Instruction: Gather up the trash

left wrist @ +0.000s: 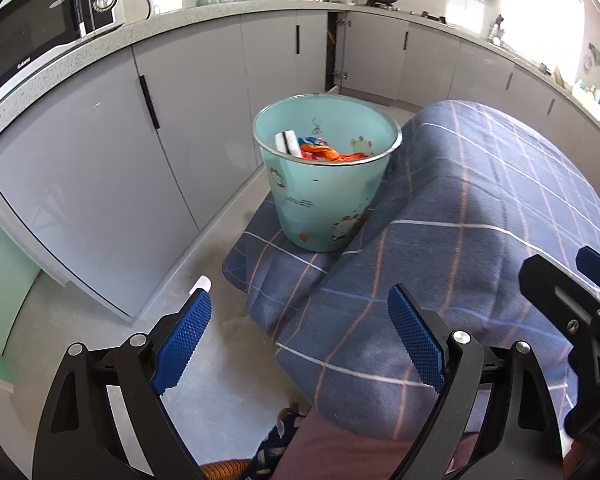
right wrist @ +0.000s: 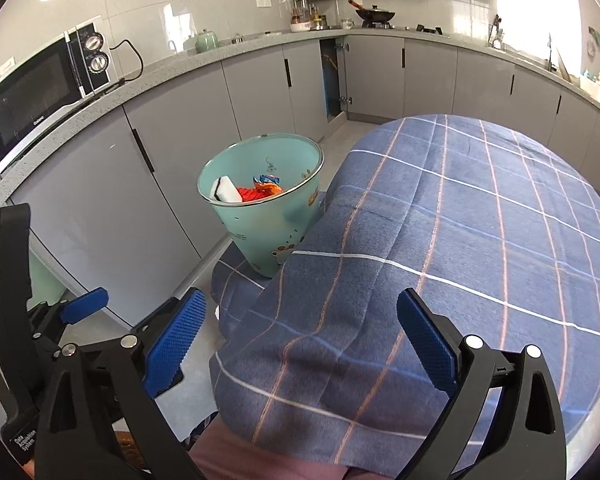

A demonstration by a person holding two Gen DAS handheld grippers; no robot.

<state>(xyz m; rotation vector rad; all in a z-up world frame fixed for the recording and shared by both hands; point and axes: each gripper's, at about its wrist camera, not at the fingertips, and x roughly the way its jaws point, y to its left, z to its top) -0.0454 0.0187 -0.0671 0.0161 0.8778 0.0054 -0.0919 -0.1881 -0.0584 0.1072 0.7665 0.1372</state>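
Note:
A teal trash bin [left wrist: 324, 184] with cartoon prints stands on a low cloth-covered seat beside the table; it also shows in the right wrist view [right wrist: 268, 216]. Inside lie a white packet [left wrist: 287, 142] [right wrist: 225, 191] and orange-red wrappers [left wrist: 324, 153] [right wrist: 266, 187]. My left gripper [left wrist: 300, 336] is open and empty, held below and short of the bin. My right gripper [right wrist: 300, 340] is open and empty over the near edge of the blue plaid tablecloth [right wrist: 460, 248]. The left gripper's fingers [right wrist: 84, 306] show at the left of the right wrist view.
Grey cabinets [left wrist: 112, 168] run along the left and back under a speckled counter [left wrist: 180, 20]. A microwave [left wrist: 40, 20] and a teal kettle [right wrist: 206, 42] stand on the counter; a wok [right wrist: 374, 14] sits on the stove. One corner cabinet door [right wrist: 332, 80] is open. Grey floor [left wrist: 204, 360] lies below.

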